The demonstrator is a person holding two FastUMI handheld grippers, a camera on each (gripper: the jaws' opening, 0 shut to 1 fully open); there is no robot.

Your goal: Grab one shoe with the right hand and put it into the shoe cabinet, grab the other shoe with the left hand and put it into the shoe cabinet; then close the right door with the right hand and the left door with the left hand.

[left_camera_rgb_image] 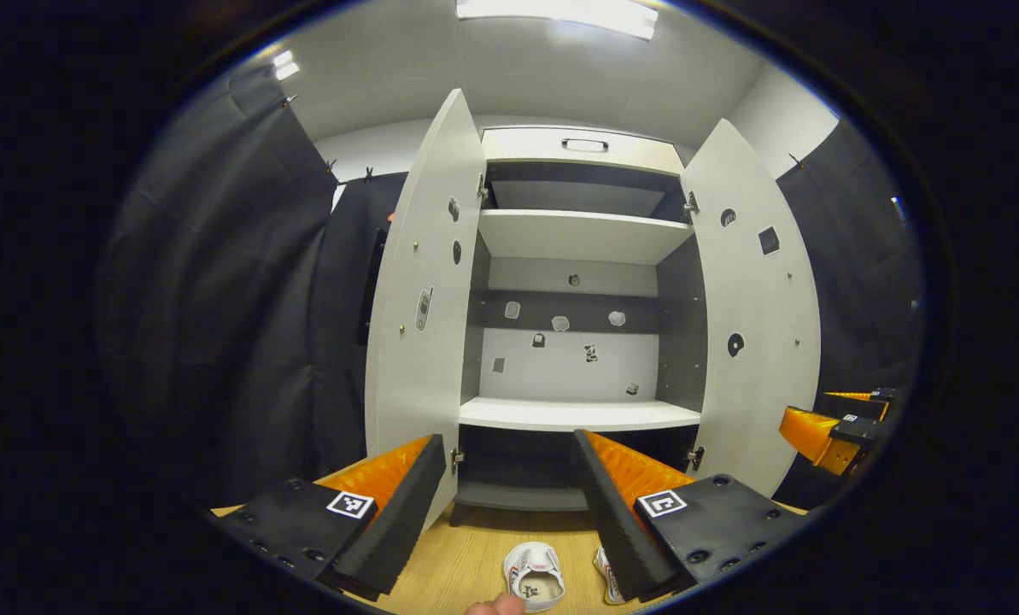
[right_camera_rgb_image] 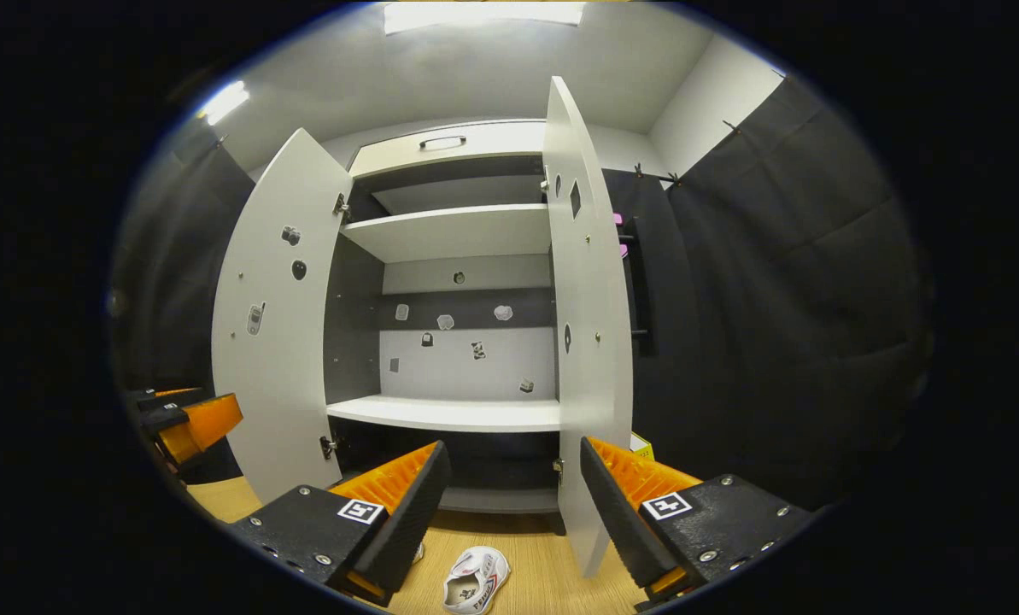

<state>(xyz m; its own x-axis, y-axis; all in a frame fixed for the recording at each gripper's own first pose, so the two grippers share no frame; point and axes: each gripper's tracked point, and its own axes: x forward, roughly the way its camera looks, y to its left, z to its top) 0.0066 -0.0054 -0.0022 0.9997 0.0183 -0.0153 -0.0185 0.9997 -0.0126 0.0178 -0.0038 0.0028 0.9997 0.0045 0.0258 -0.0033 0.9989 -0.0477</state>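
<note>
Nothing is grasped yet; the opening step, picking up a shoe, is in hand. At the bottom of the right gripper view the right hand-held gripper (right_camera_rgb_image: pixel 505 504) stands with fingers apart and empty, aimed level at the cabinet, one shoe (right_camera_rgb_image: pixel 476 581) on the floor (right_camera_rgb_image: pixel 552 564) below it. The left hand-held gripper (left_camera_rgb_image: pixel 509 500) likewise gapes, above a second shoe (left_camera_rgb_image: pixel 535 576). Next, I judge, the right one must dip down. Beyond, the shoe cabinet (right_camera_rgb_image: pixel 449 414) stands mid-frame with its right door (right_camera_rgb_image: pixel 590 342) and left door (right_camera_rgb_image: pixel 274 342) swung wide.

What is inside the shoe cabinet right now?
The cabinet stands open with bare shelves and small stickers on its back panel. No shoe is in it; both shoes lie on the floor. The grippers partly hide the lowest compartment.
</note>
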